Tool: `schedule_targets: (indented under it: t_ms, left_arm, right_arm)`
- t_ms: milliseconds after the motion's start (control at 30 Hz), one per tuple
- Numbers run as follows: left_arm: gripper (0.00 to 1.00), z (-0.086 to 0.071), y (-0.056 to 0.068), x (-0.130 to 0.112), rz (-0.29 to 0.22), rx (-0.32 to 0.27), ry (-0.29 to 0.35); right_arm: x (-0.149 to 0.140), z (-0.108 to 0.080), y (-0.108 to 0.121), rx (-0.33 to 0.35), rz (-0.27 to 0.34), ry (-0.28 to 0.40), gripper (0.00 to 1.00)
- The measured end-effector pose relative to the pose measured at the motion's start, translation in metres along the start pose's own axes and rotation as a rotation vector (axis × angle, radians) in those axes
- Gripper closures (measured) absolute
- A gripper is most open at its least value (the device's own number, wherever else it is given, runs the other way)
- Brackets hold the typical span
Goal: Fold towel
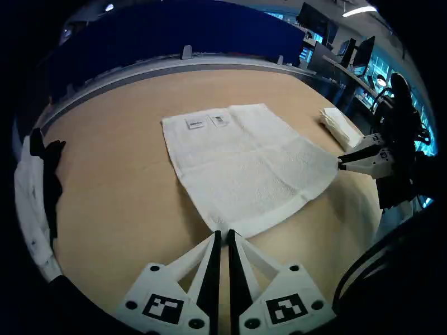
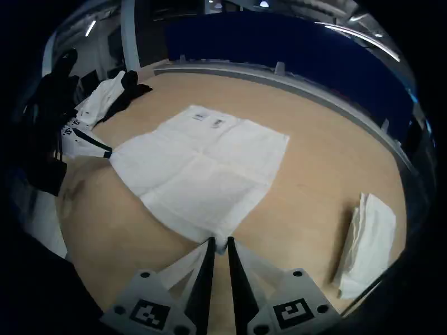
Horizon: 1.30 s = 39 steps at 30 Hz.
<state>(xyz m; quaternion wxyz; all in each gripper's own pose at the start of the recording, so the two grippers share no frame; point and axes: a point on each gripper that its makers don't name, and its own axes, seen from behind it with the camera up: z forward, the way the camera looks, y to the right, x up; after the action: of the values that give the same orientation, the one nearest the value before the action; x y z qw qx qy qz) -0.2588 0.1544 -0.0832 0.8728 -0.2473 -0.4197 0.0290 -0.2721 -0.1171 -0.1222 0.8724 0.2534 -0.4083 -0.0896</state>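
Stretching across both views is a pale wooden table [image 1: 112, 167], and a white towel [image 1: 246, 162] is lying open and flat on it, with two small labels [image 1: 207, 121] facing up near its far edge. A grey rail and a dark blue partition [image 2: 290, 44] are running along the table's far side. A stack of folded white cloths [image 2: 369, 240] is sitting well apart from the towel near the table's edge, and a heap of white and black clothing [image 2: 109, 95] is lying at the opposite end. The left gripper [image 1: 222, 235] is resting at one near corner of the towel, its jaws drawn almost together and nipping the hem. The right gripper [image 2: 219, 244] is sitting at the neighbouring near corner, its jaws likewise nearly pressed together on the cloth. The left gripper view is taking in desks with dark monitors [image 1: 357, 50], a ceiling light, and the right gripper side-on, held by a person in dark clothes [image 1: 402, 128]. The right gripper view is showing a pale column [image 2: 128, 33] and the left gripper's tips meeting the towel's corner
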Motion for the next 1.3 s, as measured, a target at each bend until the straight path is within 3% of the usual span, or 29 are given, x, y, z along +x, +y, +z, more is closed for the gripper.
schedule_targets:
  t_ms: [467, 600, 800, 1000, 1300]
  left_arm:
    - [0.91, -0.045, 0.011, 0.029, -0.040, -0.010, 0.053]
    - [0.91, -0.051, 0.012, 0.031, -0.056, -0.013, 0.059]
    - [0.91, -0.045, 0.008, 0.041, -0.083, -0.008, 0.072]
    - [0.91, -0.032, -0.008, 0.068, -0.078, 0.008, 0.099]
    - [0.91, 0.013, -0.040, 0.108, -0.065, 0.033, 0.105]
  right_arm:
    - [0.036, -0.035, 0.000, 0.003, -0.001, 0.044, 0.83]
    - [0.040, -0.041, 0.000, 0.002, 0.000, 0.045, 0.83]
    - [0.051, -0.035, 0.006, -0.005, -0.007, 0.045, 0.83]
    - [0.074, -0.019, 0.025, -0.022, -0.022, 0.054, 0.83]
    - [0.106, 0.025, 0.064, -0.052, -0.034, 0.035, 0.83]
